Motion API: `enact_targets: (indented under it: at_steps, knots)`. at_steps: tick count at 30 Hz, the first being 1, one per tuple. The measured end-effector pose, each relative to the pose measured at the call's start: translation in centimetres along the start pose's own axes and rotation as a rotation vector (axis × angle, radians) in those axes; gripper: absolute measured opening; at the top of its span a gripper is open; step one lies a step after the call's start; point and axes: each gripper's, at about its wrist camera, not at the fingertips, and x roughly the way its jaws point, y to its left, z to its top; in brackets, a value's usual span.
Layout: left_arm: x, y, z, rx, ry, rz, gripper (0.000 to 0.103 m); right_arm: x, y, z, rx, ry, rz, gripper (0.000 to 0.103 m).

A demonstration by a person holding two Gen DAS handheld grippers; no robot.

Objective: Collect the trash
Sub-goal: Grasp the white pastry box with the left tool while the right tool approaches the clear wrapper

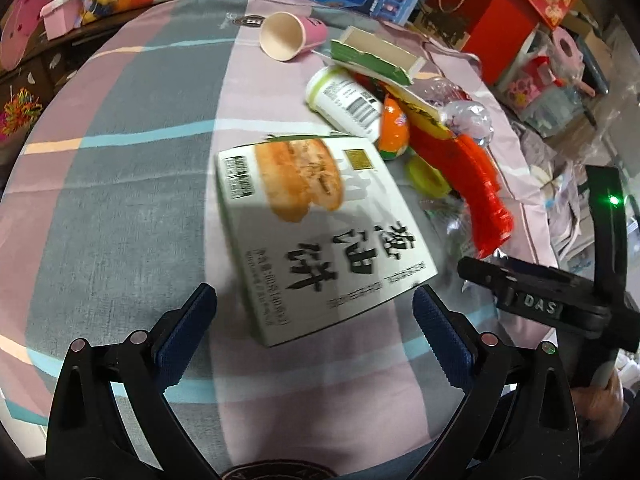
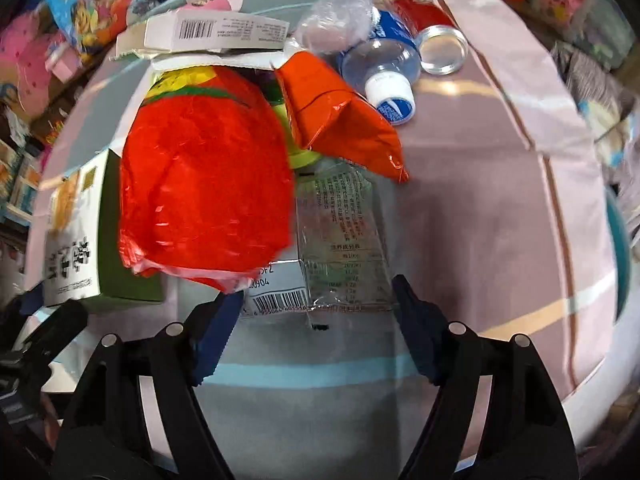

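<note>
Trash lies in a heap on a striped cloth (image 1: 120, 168). In the left wrist view a white food box with a pancake picture (image 1: 320, 220) lies tilted just ahead of my left gripper (image 1: 316, 296), which is open with the box's near corner between its fingers. Behind it lie a pink paper cup (image 1: 288, 36), a torn green carton (image 1: 372, 56), a white bottle (image 1: 344, 100) and a red bag (image 1: 472, 176). In the right wrist view my right gripper (image 2: 316, 296) is open over the near end of a clear printed wrapper (image 2: 340, 232), beside the red bag (image 2: 204, 192) and an orange foil packet (image 2: 336, 120).
A water bottle with a blue label (image 2: 384, 56) and a glass jar (image 2: 436, 36) lie at the back. Toy boxes and a red gift bag (image 1: 492, 20) crowd the table's far side. The other gripper's body (image 1: 532, 300) shows at the left view's right edge.
</note>
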Motion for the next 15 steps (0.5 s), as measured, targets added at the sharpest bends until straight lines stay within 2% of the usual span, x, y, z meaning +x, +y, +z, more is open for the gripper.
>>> enact_targets:
  at_steps: [6, 12, 15]
  knots:
    - [-0.4, -0.5, 0.8, 0.050, -0.016, 0.061, 0.099, -1.8, -2.7, -1.2, 0.058, -0.029, 0.024, 0.072]
    - [-2.0, 4.5, 0.1, 0.035, -0.007, 0.027, 0.099, -2.8, -3.8, -1.7, 0.068, -0.041, 0.027, 0.072]
    - [-2.9, 6.5, -1.0, 0.032, 0.009, -0.001, 0.091, -2.8, -3.2, -1.7, 0.064, -0.040, 0.036, 0.072]
